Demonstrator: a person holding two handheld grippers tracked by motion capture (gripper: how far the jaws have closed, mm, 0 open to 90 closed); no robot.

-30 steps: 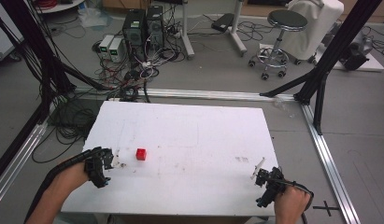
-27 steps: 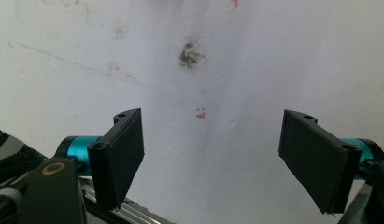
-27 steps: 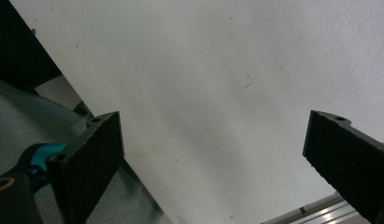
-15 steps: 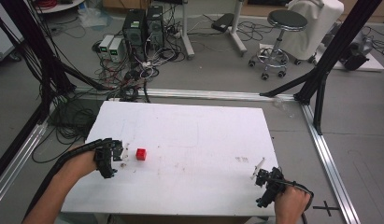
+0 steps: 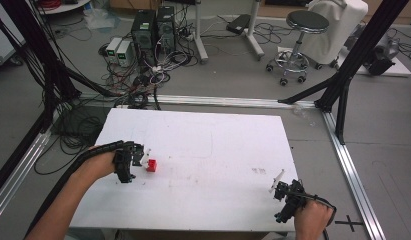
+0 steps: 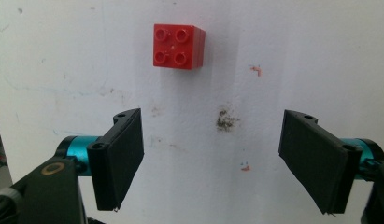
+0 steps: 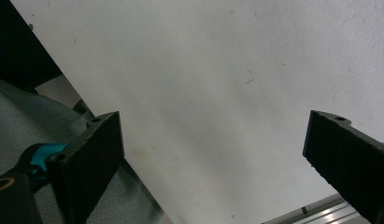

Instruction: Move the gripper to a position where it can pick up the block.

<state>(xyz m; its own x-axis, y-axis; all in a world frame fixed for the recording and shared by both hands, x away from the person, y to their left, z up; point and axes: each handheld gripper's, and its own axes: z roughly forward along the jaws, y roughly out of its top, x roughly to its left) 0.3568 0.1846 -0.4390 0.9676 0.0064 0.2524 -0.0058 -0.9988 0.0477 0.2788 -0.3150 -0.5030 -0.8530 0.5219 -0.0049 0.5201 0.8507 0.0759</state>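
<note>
High view: white table [image 5: 208,150], scuffed and faintly marked. Left gripper [image 5: 141,159] sits over the table's left part, held in the person's left hand [image 5: 100,162], forearm coming in from the bottom left. A small red brick [image 5: 151,165] lies on the table just beside the gripper's tips, on their right; whether they touch cannot be told from here. Right gripper [image 5: 278,187] is near the table's front right corner, held in the right hand [image 5: 313,220], well apart from the brick. Behind the table: grey floor, tangled cables [image 5: 143,75], two computer towers [image 5: 153,27], a round stool [image 5: 300,37].

Left gripper view: left gripper [image 6: 212,158] has its jaws spread wide, nothing between them. The red brick [image 6: 178,45], four studs up, lies flat on the white surface ahead of the jaws, clear of both, nearer the left jaw's line. A dark smudge [image 6: 225,120] marks the table between brick and jaws.

Right gripper view: right gripper [image 7: 213,158] jaws also stand wide apart, gripping nothing. Bare white table [image 7: 203,70] behind them; its edge runs diagonally at lower left, with grey fabric [image 7: 21,116] beyond it.
</note>
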